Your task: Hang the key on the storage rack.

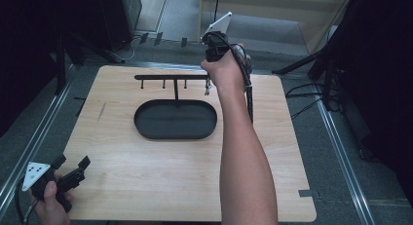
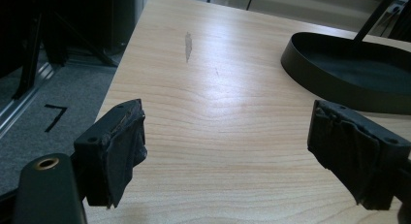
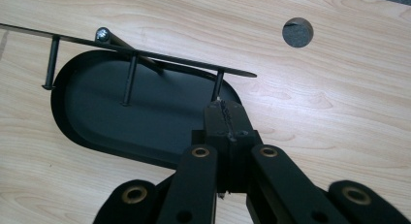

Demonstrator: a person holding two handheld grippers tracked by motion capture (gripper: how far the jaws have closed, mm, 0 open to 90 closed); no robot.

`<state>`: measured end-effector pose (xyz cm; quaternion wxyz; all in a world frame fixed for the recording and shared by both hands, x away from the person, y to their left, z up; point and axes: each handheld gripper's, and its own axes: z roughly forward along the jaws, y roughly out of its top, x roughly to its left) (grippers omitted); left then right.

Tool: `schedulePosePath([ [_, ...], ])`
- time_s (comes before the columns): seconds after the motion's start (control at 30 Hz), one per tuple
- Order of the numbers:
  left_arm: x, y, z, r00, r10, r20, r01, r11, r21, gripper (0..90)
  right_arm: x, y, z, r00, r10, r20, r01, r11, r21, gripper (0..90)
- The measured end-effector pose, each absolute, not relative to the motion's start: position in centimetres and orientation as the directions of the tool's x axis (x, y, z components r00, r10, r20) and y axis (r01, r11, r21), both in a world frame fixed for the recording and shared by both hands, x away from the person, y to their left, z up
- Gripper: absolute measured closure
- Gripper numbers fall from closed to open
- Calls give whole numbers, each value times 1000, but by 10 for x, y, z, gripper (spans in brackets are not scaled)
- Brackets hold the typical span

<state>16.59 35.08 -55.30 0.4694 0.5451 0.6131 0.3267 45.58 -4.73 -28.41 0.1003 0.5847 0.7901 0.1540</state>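
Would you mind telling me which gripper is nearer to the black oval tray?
The right gripper: it hangs shut at the right end of the hook bar, just beyond the oval tray. The left gripper waits open at the table's near left corner.

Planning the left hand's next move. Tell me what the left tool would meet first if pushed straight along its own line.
The open left tool points across bare light wooden tabletop. The way looks free at first; farther on, the black oval metal tray lies right of that line, so depth leaves a hit uncertain.

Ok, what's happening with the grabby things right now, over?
Left gripper open, low at table's near corner. Right gripper shut, at the black metal hook rack's end peg. Black oval tray empty.
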Motion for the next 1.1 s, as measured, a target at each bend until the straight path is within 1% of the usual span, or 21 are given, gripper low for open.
schedulePosePath([
  [0.1,166,351,-553,35,975,-220,360,193,913,139,456,-49,-288,-299,954,8,892,276,359,900],
  [0.2,166,351,-553,36,975,-218,362,190,913,139,456,-50,-291,-298,954,-35,886,291,362,896],
  [0.33,166,351,-553,36,975,-220,362,192,912,139,456,-54,-295,-293,954,-66,887,297,353,896],
  [0.73,166,351,-553,37,975,-218,359,191,914,139,454,-72,-303,-274,959,-76,897,284,338,900],
  [1.1,166,350,-553,36,976,-214,359,187,914,139,451,-91,-321,-261,963,-71,912,270,310,899],
])
